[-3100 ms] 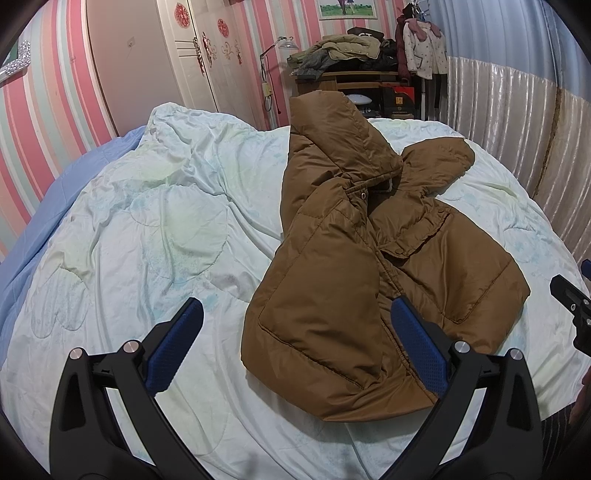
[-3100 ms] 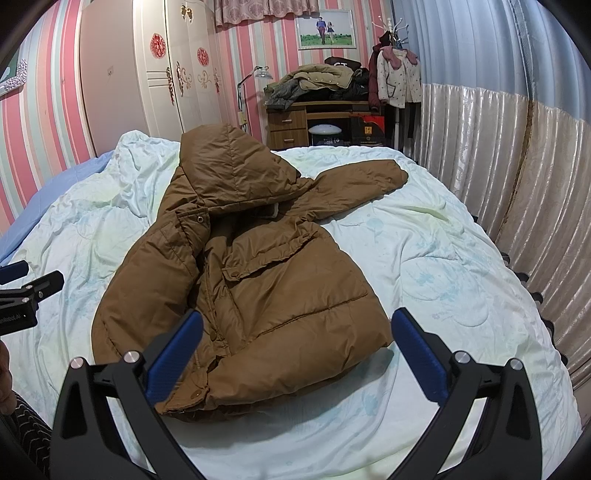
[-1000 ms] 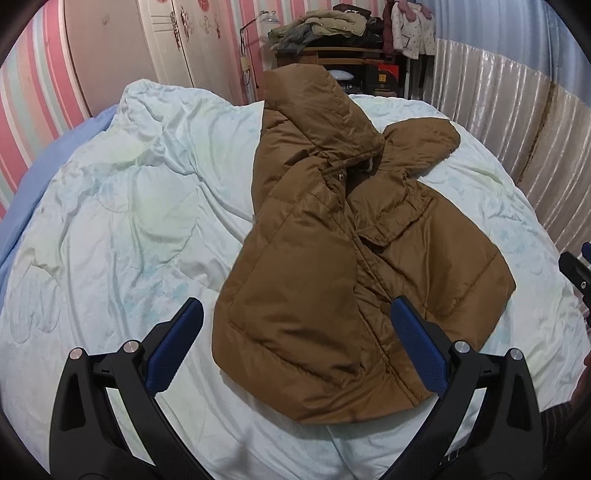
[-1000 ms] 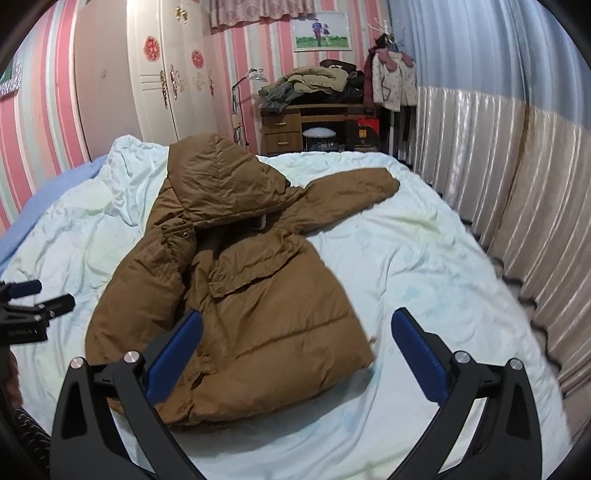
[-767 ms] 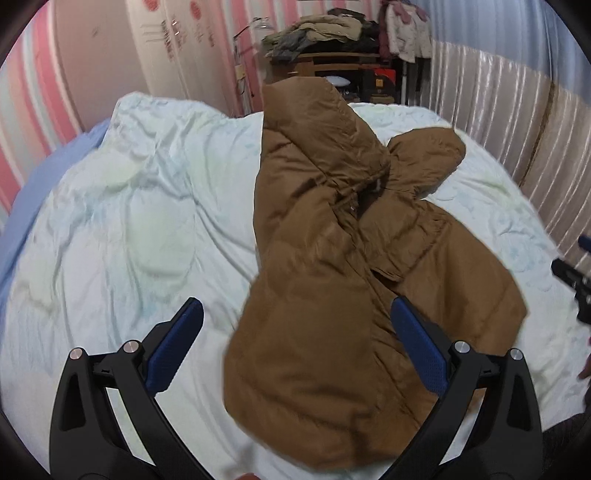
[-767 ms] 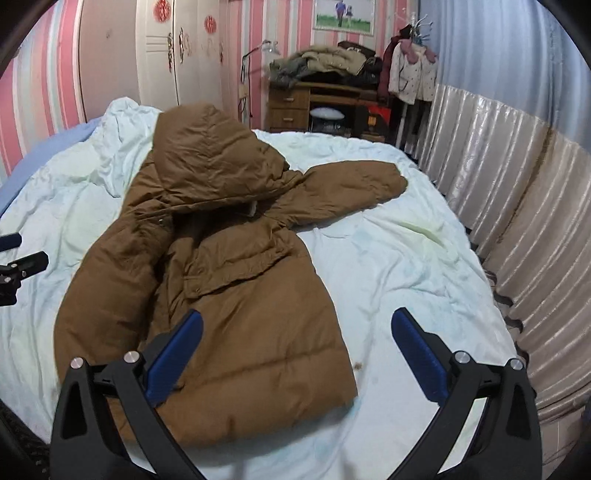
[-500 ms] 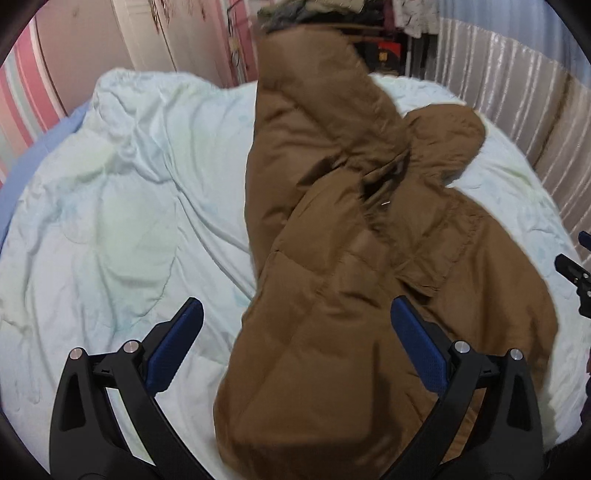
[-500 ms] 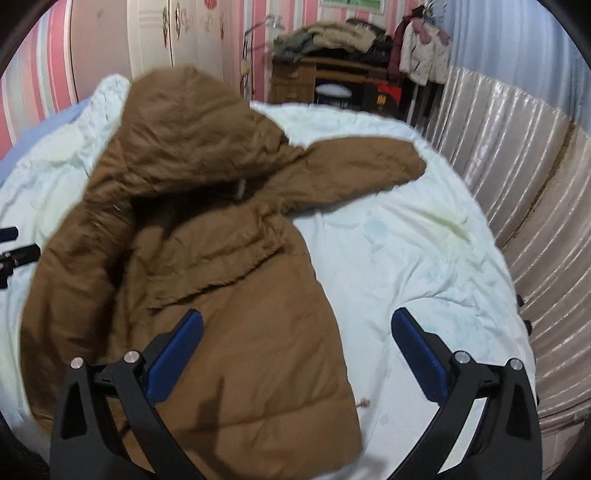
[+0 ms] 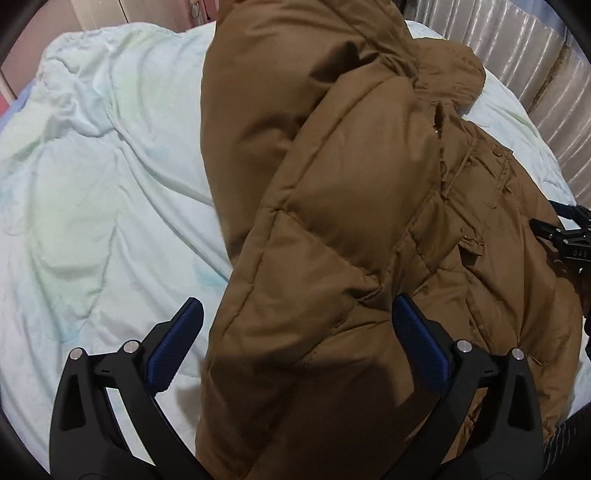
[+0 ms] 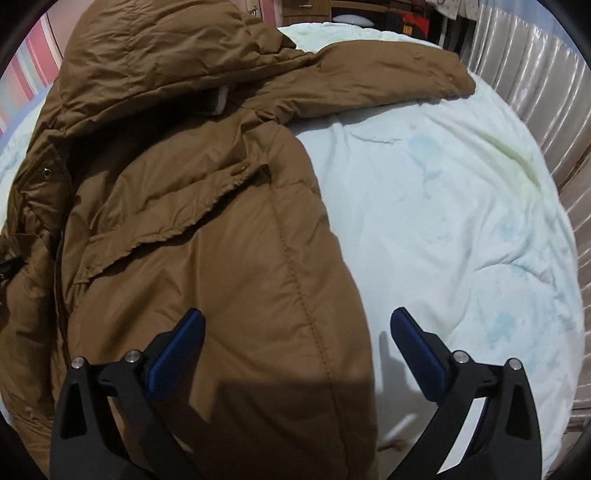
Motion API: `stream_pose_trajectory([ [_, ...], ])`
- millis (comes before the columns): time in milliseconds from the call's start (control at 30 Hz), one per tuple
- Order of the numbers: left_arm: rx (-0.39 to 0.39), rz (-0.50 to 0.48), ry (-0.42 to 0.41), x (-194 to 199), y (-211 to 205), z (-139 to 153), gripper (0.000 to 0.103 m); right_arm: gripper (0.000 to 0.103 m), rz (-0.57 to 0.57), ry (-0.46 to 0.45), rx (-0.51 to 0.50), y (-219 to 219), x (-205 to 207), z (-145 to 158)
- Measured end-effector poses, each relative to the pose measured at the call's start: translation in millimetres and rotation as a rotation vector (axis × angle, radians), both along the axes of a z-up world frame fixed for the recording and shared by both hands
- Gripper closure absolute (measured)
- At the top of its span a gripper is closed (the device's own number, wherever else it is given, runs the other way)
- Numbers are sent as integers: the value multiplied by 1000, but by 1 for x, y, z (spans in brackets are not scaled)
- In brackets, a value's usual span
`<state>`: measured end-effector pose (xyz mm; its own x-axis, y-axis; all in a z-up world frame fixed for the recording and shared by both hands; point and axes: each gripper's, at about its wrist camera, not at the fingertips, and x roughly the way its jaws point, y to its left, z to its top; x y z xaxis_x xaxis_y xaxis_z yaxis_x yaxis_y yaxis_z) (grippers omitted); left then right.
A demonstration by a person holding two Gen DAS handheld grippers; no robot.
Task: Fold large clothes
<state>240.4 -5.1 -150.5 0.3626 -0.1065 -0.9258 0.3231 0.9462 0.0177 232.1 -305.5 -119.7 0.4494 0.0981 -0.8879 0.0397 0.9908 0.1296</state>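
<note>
While the brown puffer jacket (image 10: 207, 229) lies spread on the bed (image 10: 461, 206), both your left gripper (image 9: 291, 336) and right gripper (image 10: 295, 343) gape empty; it's soft, bulky, slippery, so pinch its hem edges.

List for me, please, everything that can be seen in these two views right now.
Jacket: one, brown, padded and hooded, spread on the bed, one sleeve stretched toward the far right.
Quilt: one, pale green-white, rumpled, covering the bed under the jacket.
Headboard: one, shiny beige, padded in ribs, curving along the bed's right edge.
Dresser: one, wooden, against the far wall, mostly cut off.
Wall: pink striped, far left.
Left gripper: one, black with blue pads, open above the jacket's near left edge.
Right gripper: one, black with blue pads, open above the jacket's near right edge.
</note>
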Motion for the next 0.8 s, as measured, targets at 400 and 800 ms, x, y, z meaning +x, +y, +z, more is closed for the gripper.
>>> stream_pose_trajectory([
  [400, -44, 11, -5, -10, 18, 25, 76, 92, -50, -19, -28, 37, -57, 43],
  [800, -38, 266, 106, -57, 167, -32, 80, 86, -79, 100, -5, 55, -133, 25],
])
